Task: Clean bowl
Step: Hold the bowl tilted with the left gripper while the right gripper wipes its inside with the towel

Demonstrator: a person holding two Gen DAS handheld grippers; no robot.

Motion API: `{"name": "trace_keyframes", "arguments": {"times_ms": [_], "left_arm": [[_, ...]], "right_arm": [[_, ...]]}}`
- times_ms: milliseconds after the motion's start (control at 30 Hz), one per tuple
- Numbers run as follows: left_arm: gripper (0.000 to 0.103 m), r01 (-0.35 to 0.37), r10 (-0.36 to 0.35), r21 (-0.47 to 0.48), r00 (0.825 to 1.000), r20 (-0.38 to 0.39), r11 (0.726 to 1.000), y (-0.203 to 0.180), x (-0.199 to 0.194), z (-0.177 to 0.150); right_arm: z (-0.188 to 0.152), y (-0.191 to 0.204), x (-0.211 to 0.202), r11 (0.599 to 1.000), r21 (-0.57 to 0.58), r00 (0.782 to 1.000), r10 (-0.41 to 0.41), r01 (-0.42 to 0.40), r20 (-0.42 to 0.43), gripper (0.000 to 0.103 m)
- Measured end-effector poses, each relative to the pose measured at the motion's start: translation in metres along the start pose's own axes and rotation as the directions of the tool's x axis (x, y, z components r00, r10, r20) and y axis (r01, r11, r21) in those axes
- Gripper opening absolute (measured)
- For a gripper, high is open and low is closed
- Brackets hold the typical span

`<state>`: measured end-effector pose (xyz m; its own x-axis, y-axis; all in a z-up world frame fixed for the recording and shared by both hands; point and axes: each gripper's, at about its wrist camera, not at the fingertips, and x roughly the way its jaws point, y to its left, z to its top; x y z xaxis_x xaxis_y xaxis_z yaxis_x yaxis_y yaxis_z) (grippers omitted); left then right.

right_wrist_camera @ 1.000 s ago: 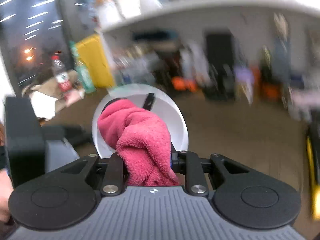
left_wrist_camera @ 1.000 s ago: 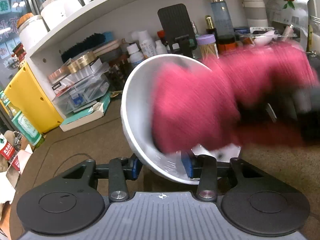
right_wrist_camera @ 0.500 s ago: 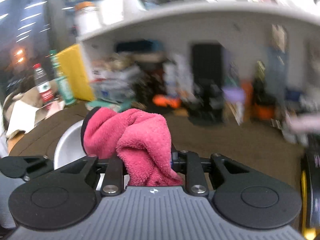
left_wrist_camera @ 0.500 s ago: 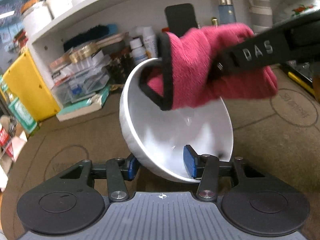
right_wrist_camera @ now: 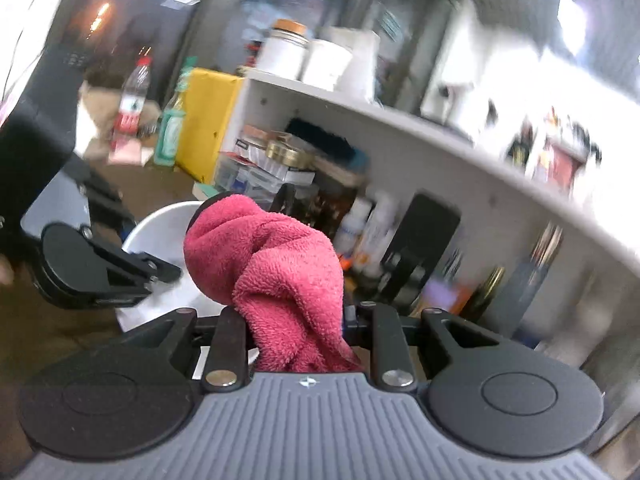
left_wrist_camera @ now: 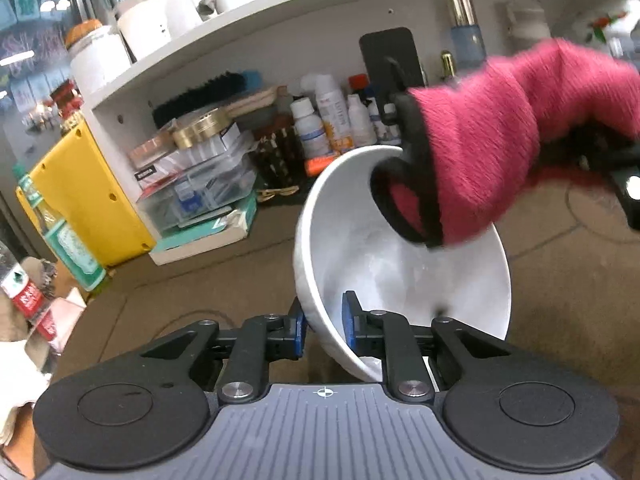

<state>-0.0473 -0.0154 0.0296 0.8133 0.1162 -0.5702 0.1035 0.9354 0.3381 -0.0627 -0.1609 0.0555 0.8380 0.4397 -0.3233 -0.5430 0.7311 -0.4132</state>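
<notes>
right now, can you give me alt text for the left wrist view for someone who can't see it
The left claw pinches the near rim of a tilted white bowl, while a pink cloth gripped by the right claw reaches in over the bowl's far rim from the right. Behind, a white shelf holds bottles and boxes above a brown table.

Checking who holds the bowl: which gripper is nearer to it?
Left. The left gripper clamps the white bowl by its rim; the right gripper holds the pink cloth over its far rim.
</notes>
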Motion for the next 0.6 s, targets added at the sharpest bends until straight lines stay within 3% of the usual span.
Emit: {"name": "trace_keyframes", "arguments": {"times_ms": [100, 133, 200, 233, 333, 400, 433, 467, 533, 567, 600], "left_arm": [[0.034, -0.007, 0.007, -0.004, 1.0, -0.014, 1.0, -0.011, -0.001, -0.008], [0.035, 0.005, -0.006, -0.015, 1.0, -0.018, 1.0, -0.012, 0.0, -0.009], [0.032, 0.019, -0.02, -0.027, 1.0, -0.022, 0.999, -0.009, 0.001, -0.007], [0.031, 0.039, -0.04, -0.035, 0.999, -0.026, 0.999, -0.005, 0.002, -0.004], [0.025, 0.089, -0.091, -0.06, 0.995, -0.035, 0.994, 0.008, 0.003, 0.005], [0.026, 0.093, -0.096, -0.06, 0.995, -0.041, 0.994, 0.015, 0.006, 0.008], [0.026, 0.096, -0.098, -0.059, 0.994, -0.044, 0.994, 0.017, 0.008, 0.009], [0.026, 0.103, -0.106, -0.047, 0.993, -0.052, 0.994, 0.015, 0.009, 0.008], [0.029, 0.105, -0.107, -0.031, 0.993, -0.058, 0.994, 0.01, 0.011, 0.005], [0.031, 0.106, -0.108, -0.028, 0.992, -0.062, 0.994, 0.009, 0.011, 0.004], [0.031, 0.107, -0.109, -0.026, 0.992, -0.066, 0.994, 0.008, 0.011, 0.003]], "right_arm": [[0.002, 0.022, 0.009, 0.976, -0.2, 0.996, -0.088, 0.087, 0.008, 0.024], [-0.004, 0.036, 0.015, 0.94, -0.313, 0.991, -0.132, 0.134, 0.027, 0.024], [-0.023, 0.069, 0.024, 0.798, -0.564, 0.976, -0.198, 0.213, 0.089, 0.024], [-0.033, 0.08, 0.024, 0.728, -0.65, 0.975, -0.194, 0.216, 0.107, 0.024], [-0.062, 0.102, 0.016, 0.554, -0.821, 0.99, -0.094, 0.137, 0.102, 0.024], [-0.072, 0.105, 0.009, 0.503, -0.86, 0.996, -0.036, 0.088, 0.081, 0.023], [-0.075, 0.104, 0.005, 0.511, -0.858, 0.998, 0.003, 0.048, 0.058, 0.024], [-0.069, 0.099, 0.002, 0.584, -0.812, 0.999, 0.041, 0.004, 0.034, 0.025], [-0.057, 0.088, -0.003, 0.711, -0.698, 0.993, 0.121, -0.089, -0.003, 0.038], [-0.051, 0.081, -0.005, 0.768, -0.625, 0.986, 0.167, -0.137, -0.011, 0.04], [-0.047, 0.073, -0.004, 0.818, -0.547, 0.978, 0.208, -0.177, -0.005, 0.052]]}}
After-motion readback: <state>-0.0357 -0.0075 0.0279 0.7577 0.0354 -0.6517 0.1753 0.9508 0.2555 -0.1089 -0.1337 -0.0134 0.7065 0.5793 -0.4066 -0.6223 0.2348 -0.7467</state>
